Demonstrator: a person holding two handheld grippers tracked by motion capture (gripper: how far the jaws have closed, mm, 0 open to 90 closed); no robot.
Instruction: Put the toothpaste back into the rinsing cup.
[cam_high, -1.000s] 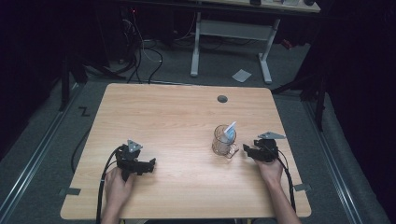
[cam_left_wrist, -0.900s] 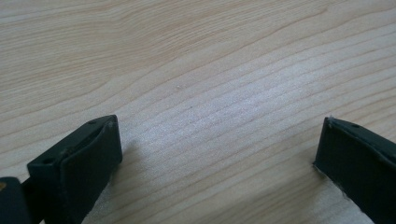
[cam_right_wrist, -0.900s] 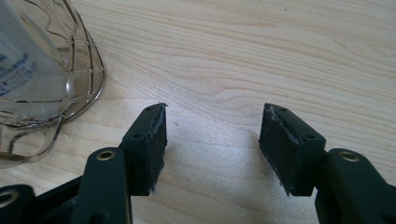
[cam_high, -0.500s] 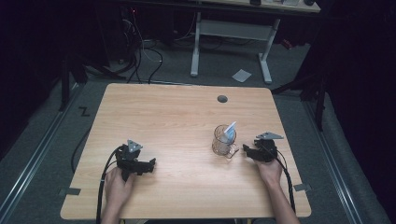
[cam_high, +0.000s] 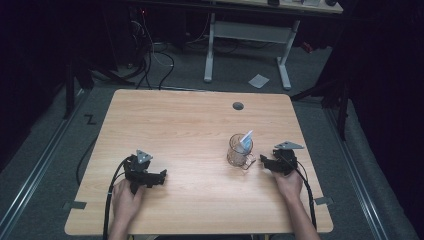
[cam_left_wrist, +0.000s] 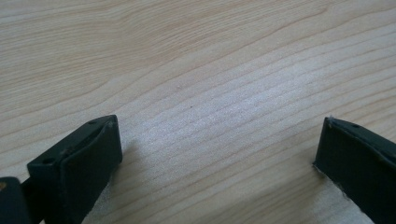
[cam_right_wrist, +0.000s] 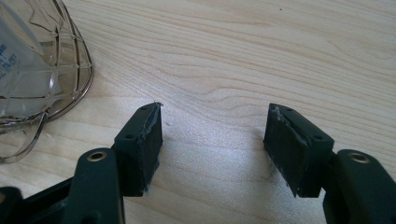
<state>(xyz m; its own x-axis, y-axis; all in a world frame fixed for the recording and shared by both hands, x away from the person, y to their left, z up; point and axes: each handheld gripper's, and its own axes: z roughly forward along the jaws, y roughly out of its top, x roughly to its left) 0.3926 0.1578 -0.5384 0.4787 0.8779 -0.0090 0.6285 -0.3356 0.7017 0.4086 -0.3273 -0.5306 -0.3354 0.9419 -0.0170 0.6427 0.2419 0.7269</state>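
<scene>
right claw (cam_high: 264, 160), jaws just spreading with nothing between them, sits just beside the clear glass mug (cam_high: 239, 151) holding a white packet (cam_high: 246, 140); it should back off slowly, clear of the handle. left claw (cam_high: 161, 176) rests spread, well apart from the mug.

clear glass mug with wire-grid pattern (cam_high: 239, 152) upright on wooden bench (cam_high: 190, 130), right of centre, handle toward near edge; pale blue-white packet (cam_high: 246, 140) standing tilted inside, tip above rim
</scene>
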